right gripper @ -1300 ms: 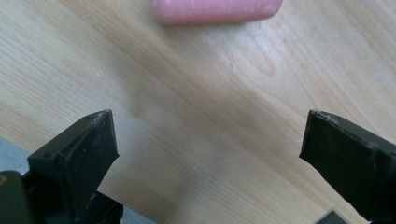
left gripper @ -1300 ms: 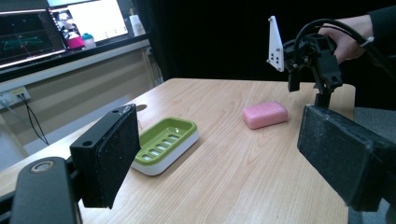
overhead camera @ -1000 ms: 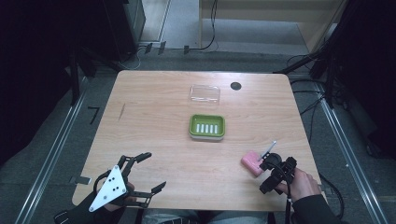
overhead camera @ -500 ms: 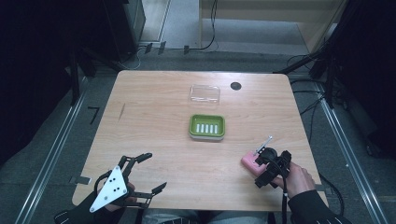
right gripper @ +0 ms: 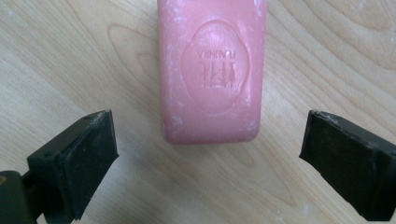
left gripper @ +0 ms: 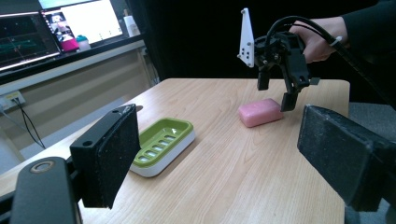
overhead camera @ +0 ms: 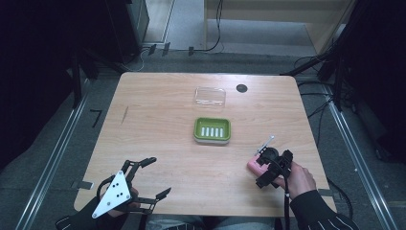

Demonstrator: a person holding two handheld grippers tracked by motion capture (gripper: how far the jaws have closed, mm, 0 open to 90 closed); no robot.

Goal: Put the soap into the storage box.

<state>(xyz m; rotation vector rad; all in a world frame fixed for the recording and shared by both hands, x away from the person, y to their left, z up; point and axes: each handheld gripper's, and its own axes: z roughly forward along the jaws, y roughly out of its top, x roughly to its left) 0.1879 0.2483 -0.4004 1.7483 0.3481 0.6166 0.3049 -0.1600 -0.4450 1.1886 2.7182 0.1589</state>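
Dark room, grey floor with cables and metal rails around a pale wooden worktop point(overhead camera: 158, 143). Near its middle, a green soap dish point(overhead camera: 212, 130) with a slotted insert on a white base. Beyond that, toward the far edge, a clear plastic lid point(overhead camera: 209, 96), and just right of it a small black round hole point(overhead camera: 242, 88) in the wood.

Toward the near right corner, a pink soap bar point(overhead camera: 254, 165), flat on the wood, well apart from the dish. Stamped oval emblem on its top face, seen in the right gripper view point(right gripper: 212, 70).

Over the bar, the right gripper point(overhead camera: 268, 167), held in the right hand point(overhead camera: 299, 178), tilted down toward it. Jaws spread wide, one to each side of the bar's near end, neither touching it. In the left gripper view, same gripper point(left gripper: 275, 91) with its white three-cornered plate, jaw tips just above the bar point(left gripper: 260, 112).

At the near left corner, the left gripper point(overhead camera: 155, 177), grey three-cornered plate on top, held low over the worktop edge. Jaws spread wide, nothing between them, pointing toward the dish point(left gripper: 161, 144).

Monitors point(left gripper: 51, 28) on a bench in the background of the left gripper view.
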